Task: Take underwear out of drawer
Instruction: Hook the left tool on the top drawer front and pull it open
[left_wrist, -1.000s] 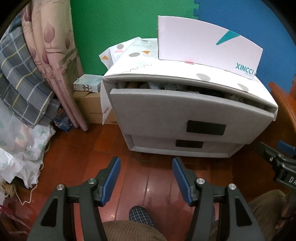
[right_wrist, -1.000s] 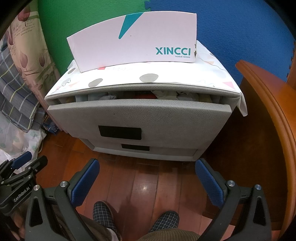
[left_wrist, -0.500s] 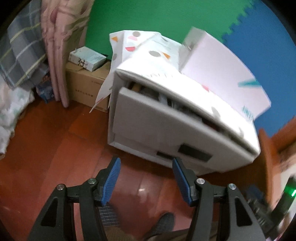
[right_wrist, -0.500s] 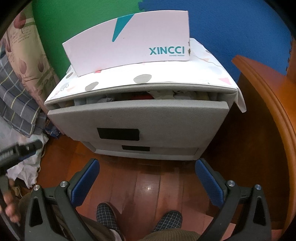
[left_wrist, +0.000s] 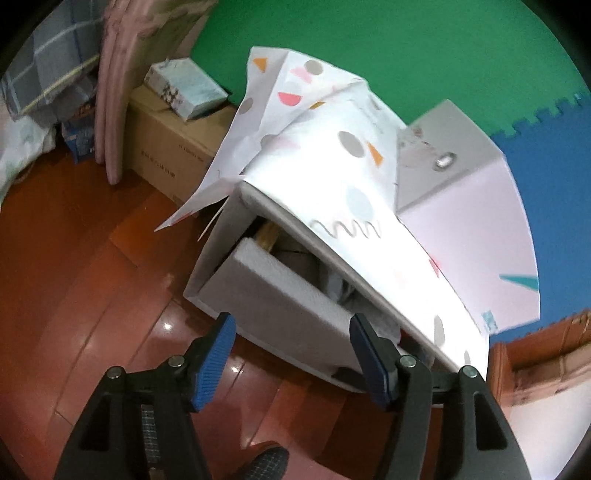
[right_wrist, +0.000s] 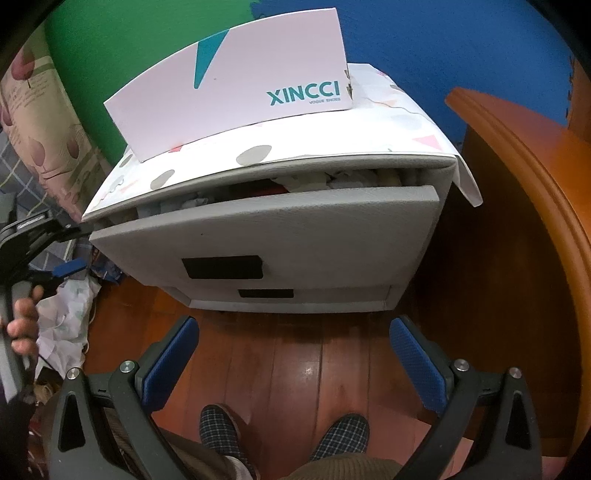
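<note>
A grey fabric cabinet has its top drawer (right_wrist: 277, 229) pulled partly out. Crumpled clothes (right_wrist: 314, 182) in white, grey and red show in the gap above the drawer front, and they appear again as clothes (left_wrist: 341, 291) in the left wrist view. My left gripper (left_wrist: 293, 354) hovers off the drawer's left front corner; its jaws are opening with nothing held between them. It shows as the left gripper (right_wrist: 79, 249) at the cabinet's left side, in a person's hand (right_wrist: 22, 325). My right gripper (right_wrist: 295, 365) stands open over the floor in front of the cabinet, empty.
A pale pink XINCCI shoebox (right_wrist: 236, 85) sits on patterned paper (left_wrist: 332, 155) covering the cabinet top. The lower drawer (right_wrist: 295, 295) is closed. A cardboard box (left_wrist: 166, 147) and curtains stand to the left, wooden furniture (right_wrist: 535, 221) to the right. Plaid slippers (right_wrist: 221, 424) rest on the wood floor.
My left gripper has swung round to the cabinet's left corner, rolled, and its jaws have widened. The right gripper has drifted slightly and stays open.
</note>
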